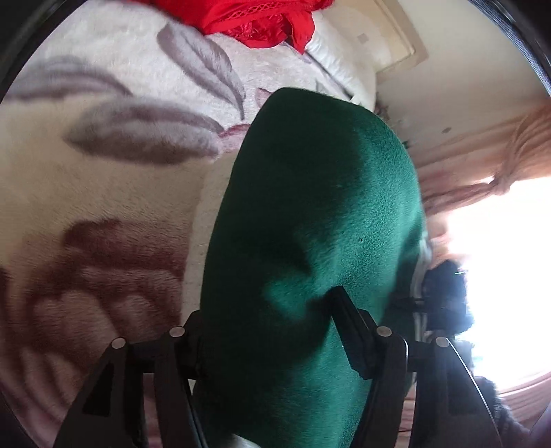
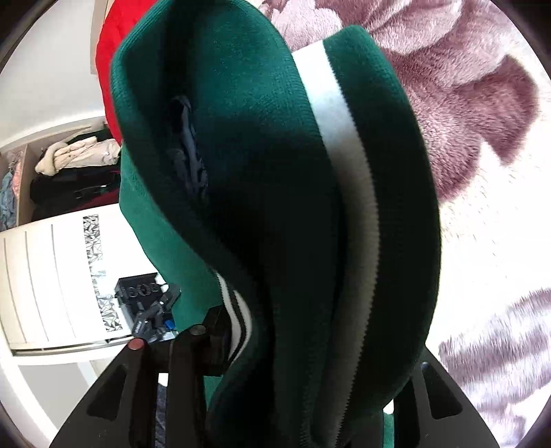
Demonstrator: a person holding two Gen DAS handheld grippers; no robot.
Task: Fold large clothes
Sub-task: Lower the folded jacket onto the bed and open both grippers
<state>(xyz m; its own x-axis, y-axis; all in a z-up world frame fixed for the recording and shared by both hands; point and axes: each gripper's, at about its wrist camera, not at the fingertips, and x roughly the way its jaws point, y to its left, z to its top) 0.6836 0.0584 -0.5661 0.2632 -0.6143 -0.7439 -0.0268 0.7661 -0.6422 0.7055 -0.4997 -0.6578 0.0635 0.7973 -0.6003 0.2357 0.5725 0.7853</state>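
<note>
A dark green fleece jacket (image 1: 310, 193) lies folded on the flowered plush blanket (image 1: 103, 189) and runs forward from my left gripper (image 1: 272, 303). Its jaws stand wide apart with the jacket bulging between them. The right finger (image 1: 347, 317) rests against the cloth and the left finger is covered by it. In the right wrist view the same jacket (image 2: 241, 103) shows a white stripe (image 2: 330, 113) and a zip edge. It fills the gap of my right gripper (image 2: 310, 327), whose jaws stand apart. Only the left finger (image 2: 213, 327) shows.
A red garment (image 1: 261, 24) lies bunched at the far end of the bed, also seen as red cloth (image 2: 110, 69). Beside the bed stand open shelves with clothes (image 2: 69, 162), a white drawer unit (image 2: 51, 275) and a black device (image 2: 144, 286). Pink curtains (image 1: 482, 155) frame a bright window.
</note>
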